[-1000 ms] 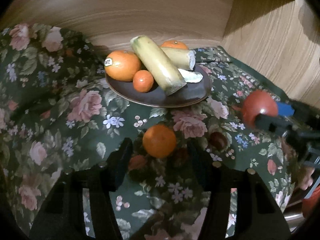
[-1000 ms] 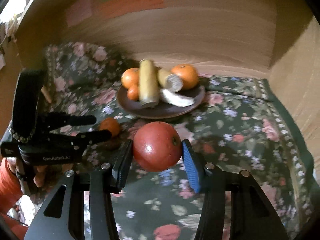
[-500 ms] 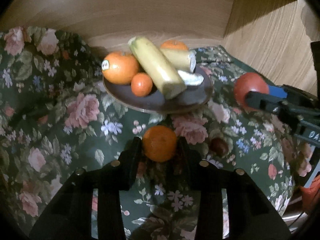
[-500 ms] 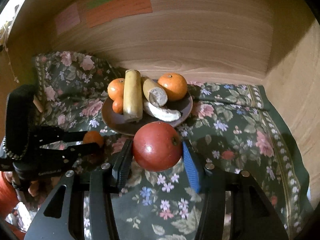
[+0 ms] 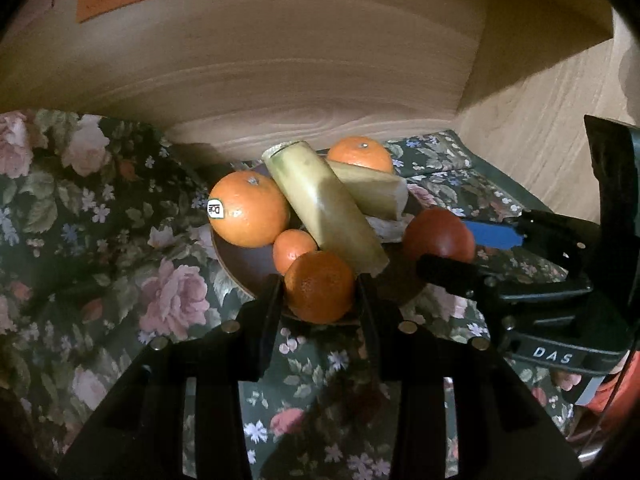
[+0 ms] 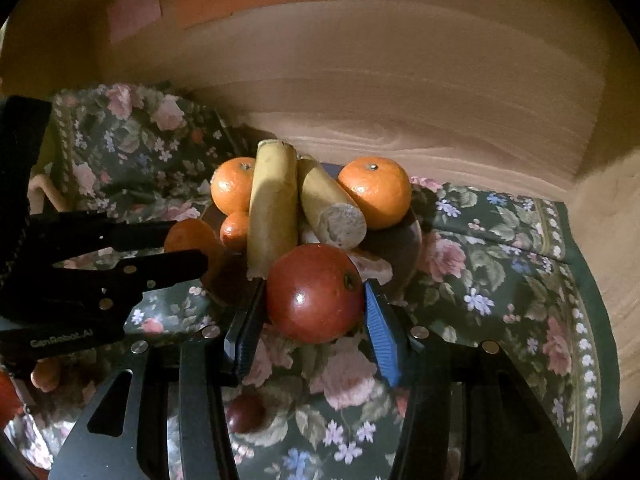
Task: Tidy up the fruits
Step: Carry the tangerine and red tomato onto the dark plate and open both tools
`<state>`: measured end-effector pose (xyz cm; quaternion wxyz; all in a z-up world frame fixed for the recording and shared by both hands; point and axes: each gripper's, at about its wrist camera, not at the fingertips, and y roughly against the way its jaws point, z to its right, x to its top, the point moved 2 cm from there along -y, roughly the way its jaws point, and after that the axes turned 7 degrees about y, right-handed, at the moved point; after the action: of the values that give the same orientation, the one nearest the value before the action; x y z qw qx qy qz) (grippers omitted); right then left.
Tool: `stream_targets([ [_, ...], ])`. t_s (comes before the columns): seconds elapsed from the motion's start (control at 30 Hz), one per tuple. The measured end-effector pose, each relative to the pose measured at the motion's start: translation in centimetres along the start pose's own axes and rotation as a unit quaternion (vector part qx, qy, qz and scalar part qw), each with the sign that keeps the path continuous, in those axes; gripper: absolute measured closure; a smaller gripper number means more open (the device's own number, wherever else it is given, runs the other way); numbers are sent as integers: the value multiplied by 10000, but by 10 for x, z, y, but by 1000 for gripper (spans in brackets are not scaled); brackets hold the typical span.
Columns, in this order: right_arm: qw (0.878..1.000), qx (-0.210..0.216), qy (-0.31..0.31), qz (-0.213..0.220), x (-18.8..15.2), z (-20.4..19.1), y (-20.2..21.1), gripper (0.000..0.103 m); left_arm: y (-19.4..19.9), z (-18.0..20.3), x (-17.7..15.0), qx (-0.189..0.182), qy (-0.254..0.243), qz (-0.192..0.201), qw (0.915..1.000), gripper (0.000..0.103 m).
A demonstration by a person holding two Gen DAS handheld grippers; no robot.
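Observation:
My left gripper (image 5: 318,285) is shut on a small orange (image 5: 320,292), held just above the near rim of a dark brown plate (image 5: 236,264). On the plate lie a stickered orange (image 5: 248,210), a tiny tangerine (image 5: 294,246), two yellow-green cut stalks (image 5: 324,208) and a back orange (image 5: 360,155). My right gripper (image 6: 314,300) is shut on a red round fruit (image 6: 314,292), at the plate's (image 6: 402,240) near right edge. In the right wrist view the left gripper (image 6: 188,245) holds its orange (image 6: 188,236) at the plate's left side.
A dark floral cloth (image 5: 120,280) covers the surface. Wooden walls (image 5: 320,80) close it in behind and on the right. A small dark red fruit (image 6: 244,412) lies on the cloth under my right gripper. An orange sleeve (image 5: 618,392) shows at the lower right.
My left jaws closed on the small orange, lifted it off the cloth and carried it to the plate's rim. My right gripper brought the red fruit closer to the plate.

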<state>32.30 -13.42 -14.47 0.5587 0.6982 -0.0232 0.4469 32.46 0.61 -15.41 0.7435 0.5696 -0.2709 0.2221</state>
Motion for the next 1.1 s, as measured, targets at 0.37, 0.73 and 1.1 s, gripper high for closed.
stream_targets([
  [0.37, 10000, 3, 27, -96, -1, 5, -13, 56, -18, 2, 2, 23, -63, -109, 9999, 64],
  [0.73, 9999, -33, 31, -157, 0, 1, -10, 54, 2, 5, 1, 8, -91, 57, 9999, 58],
  [1.1, 9994, -131, 101, 291, -10, -9, 43, 41, 58, 9, -8, 51, -158, 533, 9984, 49],
])
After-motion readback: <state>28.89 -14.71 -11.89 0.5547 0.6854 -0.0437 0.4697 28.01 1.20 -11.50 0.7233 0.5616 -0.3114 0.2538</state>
